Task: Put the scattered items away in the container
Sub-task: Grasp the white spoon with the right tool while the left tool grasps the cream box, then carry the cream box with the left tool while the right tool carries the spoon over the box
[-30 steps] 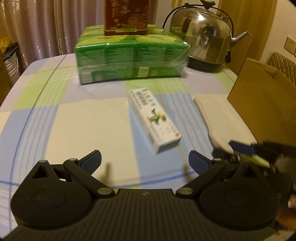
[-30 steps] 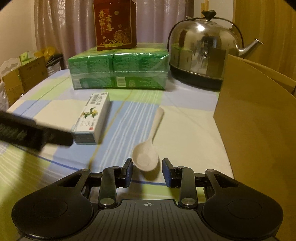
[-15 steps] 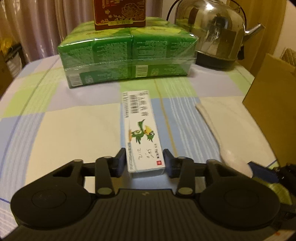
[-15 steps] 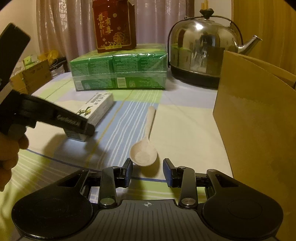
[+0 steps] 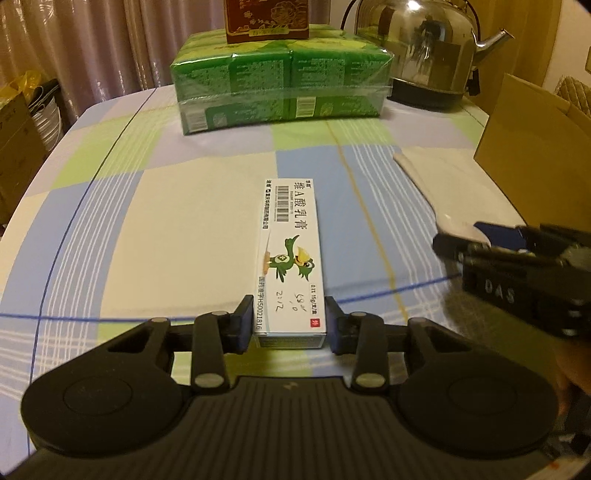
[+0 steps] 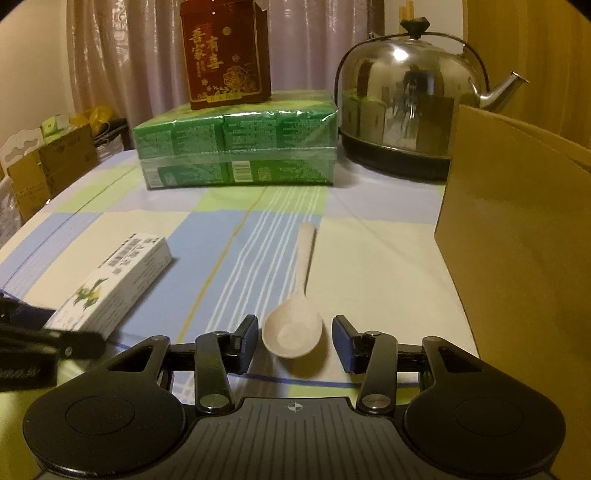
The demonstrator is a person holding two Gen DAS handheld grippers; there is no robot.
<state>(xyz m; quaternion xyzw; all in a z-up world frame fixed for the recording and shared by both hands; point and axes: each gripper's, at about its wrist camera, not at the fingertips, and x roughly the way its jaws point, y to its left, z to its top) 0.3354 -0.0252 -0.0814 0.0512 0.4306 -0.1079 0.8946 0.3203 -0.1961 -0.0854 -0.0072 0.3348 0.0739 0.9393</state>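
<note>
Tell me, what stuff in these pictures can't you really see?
- Cardboard box: both views show only its outer wall; the inside is hidden.
- Red box: its top is cut off by the left view's upper edge.
- Small print on the ointment box: too tiny to read.
- Spoon bowl, left view: partly covered by the right gripper.
- Person's hand: only a blurry sliver at the left view's right edge.

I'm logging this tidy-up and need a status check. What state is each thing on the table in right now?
Left gripper: shut on the ointment box.
Ointment box: flat on the table, near end clamped.
Right gripper: jaws opening, pads clear of the spoon.
Spoon: lying bowl up, bowl between the jaws.
Cardboard box: upright; inside not visible.
Kettle: lid on.
Red carton: upright on the green pack.
</note>
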